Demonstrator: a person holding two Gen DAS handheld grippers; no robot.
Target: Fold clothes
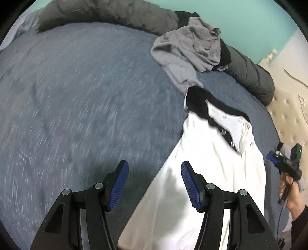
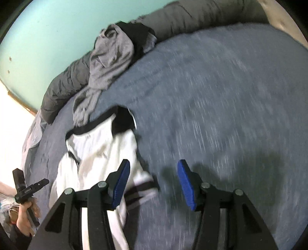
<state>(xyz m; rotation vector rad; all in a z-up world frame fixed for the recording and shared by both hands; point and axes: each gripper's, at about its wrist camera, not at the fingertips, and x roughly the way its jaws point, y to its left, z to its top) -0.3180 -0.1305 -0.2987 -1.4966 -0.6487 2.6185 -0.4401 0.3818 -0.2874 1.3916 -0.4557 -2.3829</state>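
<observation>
Your left gripper (image 1: 154, 182) and right gripper (image 2: 152, 182) gaped wide, holding nothing, above the white shirt (image 1: 207, 173) near the grey garment (image 1: 190, 48)

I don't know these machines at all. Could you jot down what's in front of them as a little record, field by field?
surface: blue bedspread
garment nearest: white shirt with black trim, spread loosely, not folded
other clothes: crumpled grey garment by the far edge
along far edge: dark grey duvet roll
left gripper: open, holding nothing, above the shirt's edge
right gripper: open, holding nothing, by a striped cuff
image: blurred
</observation>
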